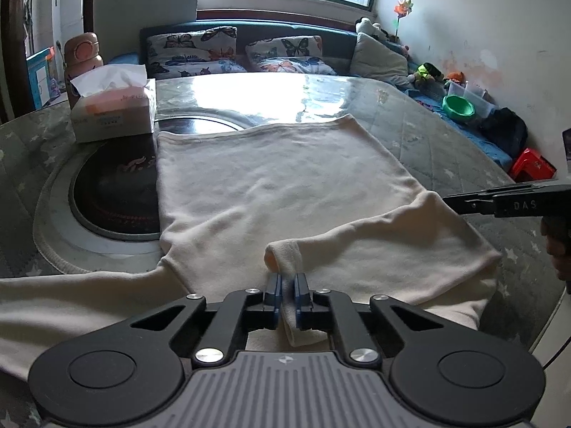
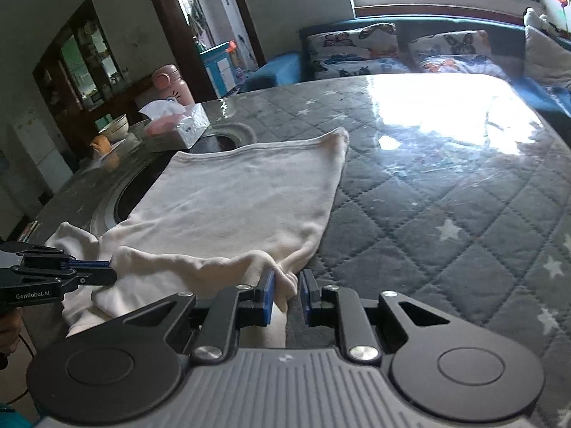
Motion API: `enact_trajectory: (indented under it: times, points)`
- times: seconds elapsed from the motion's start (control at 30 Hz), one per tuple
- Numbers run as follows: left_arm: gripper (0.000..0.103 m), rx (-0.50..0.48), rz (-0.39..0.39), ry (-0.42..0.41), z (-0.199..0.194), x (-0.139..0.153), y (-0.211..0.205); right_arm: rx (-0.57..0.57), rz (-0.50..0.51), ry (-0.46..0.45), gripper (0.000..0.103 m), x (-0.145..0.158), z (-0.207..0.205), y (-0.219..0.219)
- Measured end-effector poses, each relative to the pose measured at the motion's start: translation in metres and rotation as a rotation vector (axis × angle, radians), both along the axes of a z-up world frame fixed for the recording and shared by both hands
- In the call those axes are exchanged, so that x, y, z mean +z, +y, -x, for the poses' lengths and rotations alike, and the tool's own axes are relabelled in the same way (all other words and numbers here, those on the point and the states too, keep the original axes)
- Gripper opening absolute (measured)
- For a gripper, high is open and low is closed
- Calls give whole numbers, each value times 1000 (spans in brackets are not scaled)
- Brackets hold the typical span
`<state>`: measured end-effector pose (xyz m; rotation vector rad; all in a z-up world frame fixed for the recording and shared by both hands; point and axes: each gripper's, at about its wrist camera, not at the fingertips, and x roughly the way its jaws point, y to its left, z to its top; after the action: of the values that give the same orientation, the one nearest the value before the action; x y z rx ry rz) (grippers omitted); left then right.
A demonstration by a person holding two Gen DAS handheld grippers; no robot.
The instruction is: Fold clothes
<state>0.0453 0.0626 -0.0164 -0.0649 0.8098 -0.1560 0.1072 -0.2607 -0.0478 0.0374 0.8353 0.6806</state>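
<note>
left gripper (image 1: pixel 287 294): clenched on a thin fold of the cream knit cotton sweater (image 1: pixel 285 192), sleeve cuff just ahead.
right gripper (image 2: pixel 287 290): pinching bunched hem.
sweater: flat ahead on grey quilted star-print table cover (image 2: pixel 446 214).
risk: 2 shallow bites; a tug could slip either, dragging cloth askew.

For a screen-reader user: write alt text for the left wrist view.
The left gripper is shut on the cuff of a cream garment spread flat on a quilted, star-patterned table. The right gripper reaches in from the right edge; a tissue box sits at far left.
</note>
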Motion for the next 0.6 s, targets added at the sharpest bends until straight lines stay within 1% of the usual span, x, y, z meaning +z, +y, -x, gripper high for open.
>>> enact_trajectory:
  times: [0.03,0.13,0.23,0.33,0.4,0.47,0.5,0.53,0.6]
  points:
    - [6,4,-1,1,0,0,1,2,-7,3,7,-1,-1,0]
    - [5,19,-7,-14,4,7,8,-9,-22,-9,2,2,1,-2]
    - [5,43,-16,-21,6,12,17,-49,-10,-43,2,8,4,-8]
    - [6,59,-32,-3,5,9,21,-72,-3,-39,2,8,4,-11]
    - [7,52,6,12,3,7,21,-81,-5,-35,4,8,4,-12]
    - [15,29,27,8,4,8,16,-61,-35,-31,8,10,6,-10]
    - [30,19,23,1,5,9,10,-57,-42,-34,8,11,7,-8]
    - [36,10,14,-7,6,10,6,-54,-48,-38,8,12,8,-6]
    - [36,-5,4,-4,5,7,0,-51,-49,-40,10,12,9,-3]
